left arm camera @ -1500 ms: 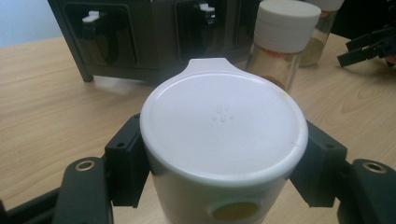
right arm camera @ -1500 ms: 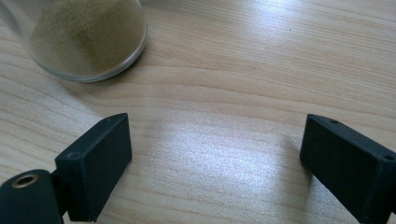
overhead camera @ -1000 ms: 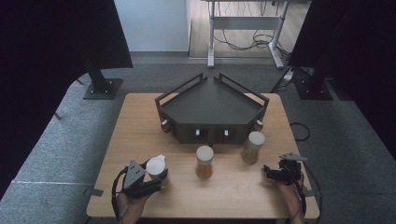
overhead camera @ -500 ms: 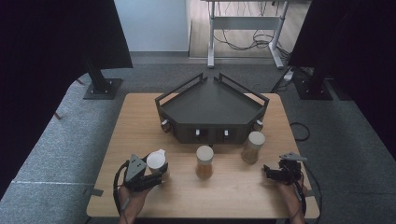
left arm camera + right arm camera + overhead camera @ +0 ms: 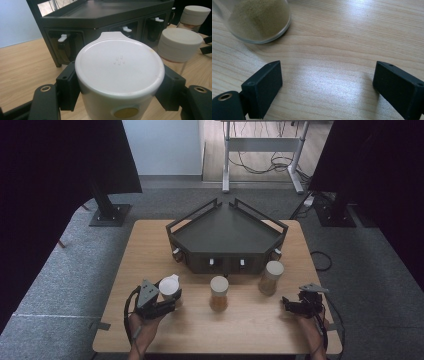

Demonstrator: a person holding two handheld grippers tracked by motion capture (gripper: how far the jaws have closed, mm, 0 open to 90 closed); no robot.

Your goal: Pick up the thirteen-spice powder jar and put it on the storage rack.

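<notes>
The white container point(image 5: 120, 75) hides its base below the left gripper view's bottom edge; the glass jar point(image 5: 259, 20) is cropped top-left in the right gripper view.

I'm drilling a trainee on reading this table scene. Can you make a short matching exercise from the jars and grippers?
Things:
1. white jar
2. middle jar
3. right gripper
4. dark tray

States or places:
a. open over bare wood
b. at the back of the table
c. clamped in the left gripper
d. standing free, amber contents

Pairs: 1-c, 2-d, 3-a, 4-b

Three jars point(image 5: 219, 292) (one white) — one rack point(image 5: 227, 240).
</notes>
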